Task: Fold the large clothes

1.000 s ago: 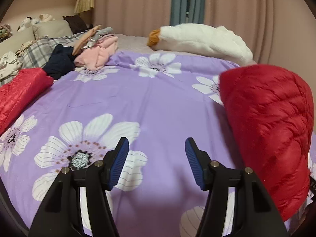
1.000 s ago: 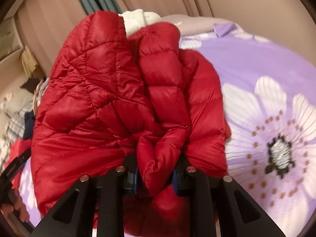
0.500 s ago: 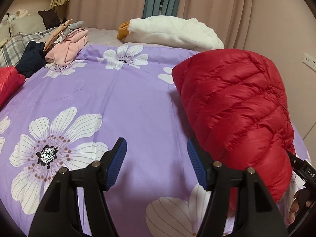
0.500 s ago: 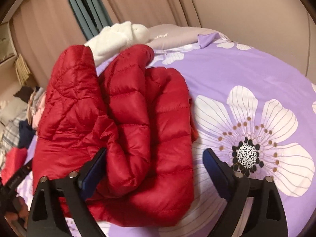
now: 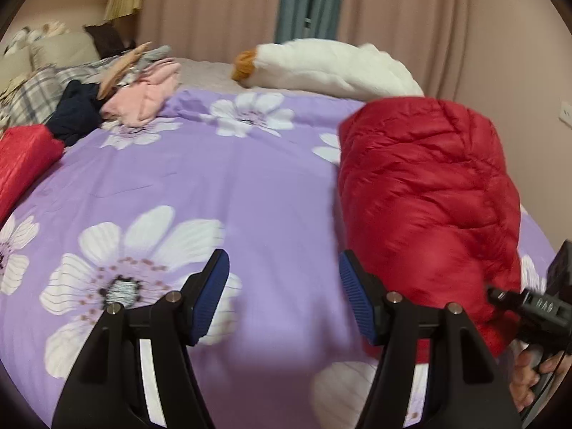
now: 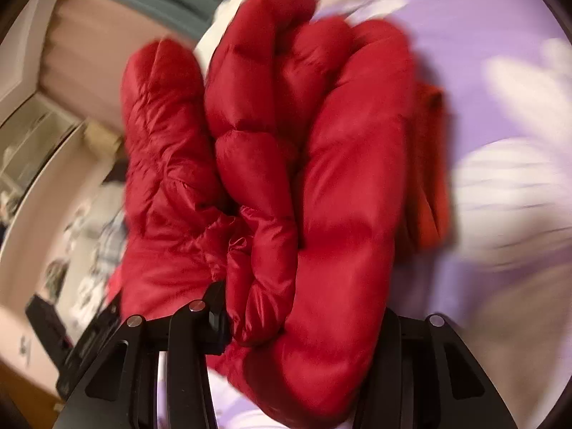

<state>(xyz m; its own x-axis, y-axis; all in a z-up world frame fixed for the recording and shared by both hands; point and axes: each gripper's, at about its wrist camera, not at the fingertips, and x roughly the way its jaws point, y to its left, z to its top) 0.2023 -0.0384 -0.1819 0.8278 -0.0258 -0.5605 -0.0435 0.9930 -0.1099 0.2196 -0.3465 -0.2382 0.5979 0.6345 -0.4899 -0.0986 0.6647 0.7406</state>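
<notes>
room: pink curtains (image 5: 221, 10) with a teal strip (image 5: 307, 0) hang behind a bed spread with a purple flowered cover (image 5: 221, 178).
landmark: the red puffer jacket (image 5: 425, 200), quilted and bunched into a thick roll, lies on the cover at the right of the left wrist view.
jacket in right view: the same red puffer jacket (image 6: 286, 164) fills the middle of the frame in several fat folds; the picture is blurred.
right gripper (image 6: 307, 321): its black fingers stand on either side of the jacket's lower folds, the fabric bulging between and over them; the pads are hidden, so whether they clamp it or stand apart cannot be told.
left gripper (image 5: 284, 296): spread wide with blue pads (image 5: 209, 296) bare, nothing between them, over the cover just left of the jacket.
beyond the jacket: a white plush toy (image 5: 332, 68) with an orange end lies against the curtains.
far left of the jacket: a heap of pink and dark clothes (image 5: 118, 100), then a second red garment (image 5: 25, 157) at the frame edge.
</notes>
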